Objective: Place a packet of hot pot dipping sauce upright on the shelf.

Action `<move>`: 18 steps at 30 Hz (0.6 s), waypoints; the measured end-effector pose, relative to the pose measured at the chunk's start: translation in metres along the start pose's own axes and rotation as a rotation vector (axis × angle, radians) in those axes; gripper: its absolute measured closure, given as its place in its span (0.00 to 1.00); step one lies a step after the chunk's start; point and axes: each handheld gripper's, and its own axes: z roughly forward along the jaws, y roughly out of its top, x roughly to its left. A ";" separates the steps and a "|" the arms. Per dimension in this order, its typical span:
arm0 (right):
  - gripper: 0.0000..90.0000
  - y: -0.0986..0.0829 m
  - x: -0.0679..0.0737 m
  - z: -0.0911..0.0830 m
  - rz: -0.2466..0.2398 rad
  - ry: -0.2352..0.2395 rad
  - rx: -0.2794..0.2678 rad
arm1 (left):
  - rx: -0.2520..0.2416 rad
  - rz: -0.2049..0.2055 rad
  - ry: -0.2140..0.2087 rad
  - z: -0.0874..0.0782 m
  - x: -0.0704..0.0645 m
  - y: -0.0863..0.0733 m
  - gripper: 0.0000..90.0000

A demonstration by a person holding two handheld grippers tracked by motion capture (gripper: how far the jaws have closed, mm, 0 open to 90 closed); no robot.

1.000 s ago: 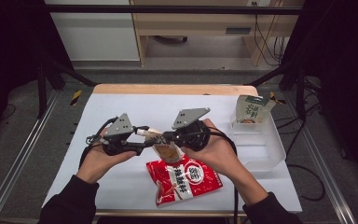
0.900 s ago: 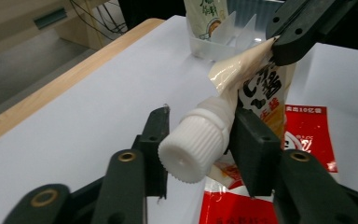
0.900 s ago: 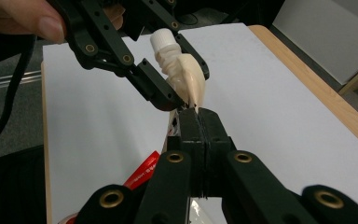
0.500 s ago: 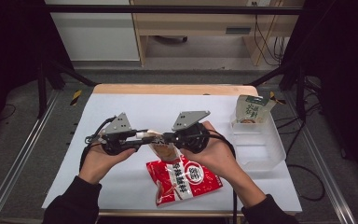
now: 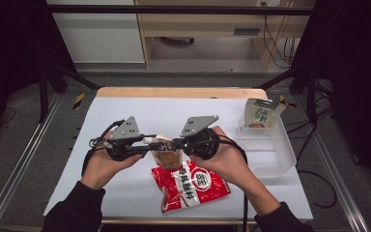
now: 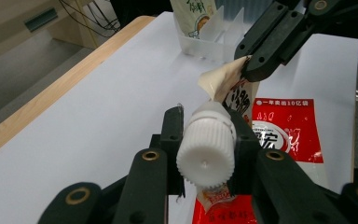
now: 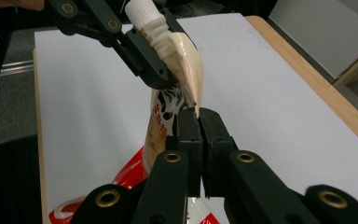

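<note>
The spouted pouch (image 5: pixel 166 153) is held above the counter's (image 5: pixel 125 111) front edge: its white cap (image 6: pixel 206 144) is clamped by the left gripper (image 6: pixel 205 149), its corner pinched by the right gripper (image 7: pixel 198 122). Unscrewing appears underway; a twist of the cap is called for next.

A lab: dark-curtained aluminium frame (image 5: pixel 24 169) around a white table (image 5: pixel 140 116).

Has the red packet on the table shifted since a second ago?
No. The red packet lies in the same place relative to the table's near edge and the clear plastic bin.
</note>
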 end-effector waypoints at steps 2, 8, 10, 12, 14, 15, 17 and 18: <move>0.97 0.002 0.000 -0.003 -0.017 0.002 0.024 | 0.013 0.018 -0.007 0.000 -0.002 0.004 0.81; 0.71 0.010 -0.003 -0.010 -0.095 -0.014 0.094 | 0.062 0.074 -0.010 0.001 -0.006 0.010 0.81; 0.59 0.014 -0.005 -0.012 -0.131 -0.023 0.116 | 0.067 0.078 -0.012 0.003 -0.007 0.010 0.81; 0.51 0.018 -0.005 -0.013 -0.160 -0.026 0.149 | 0.069 0.088 -0.017 0.003 -0.008 0.010 0.81; 0.43 0.023 -0.004 -0.014 -0.211 -0.034 0.173 | 0.072 0.096 -0.020 0.003 -0.009 0.011 0.81; 0.41 0.025 -0.004 -0.013 -0.224 -0.031 0.181 | 0.071 0.099 -0.023 0.003 -0.010 0.011 0.81; 0.36 0.029 -0.003 -0.013 -0.249 -0.018 0.205 | 0.069 0.103 -0.024 0.003 -0.010 0.011 0.81; 0.32 0.030 -0.004 -0.013 -0.256 -0.011 0.220 | 0.069 0.106 -0.029 0.003 -0.010 0.011 0.81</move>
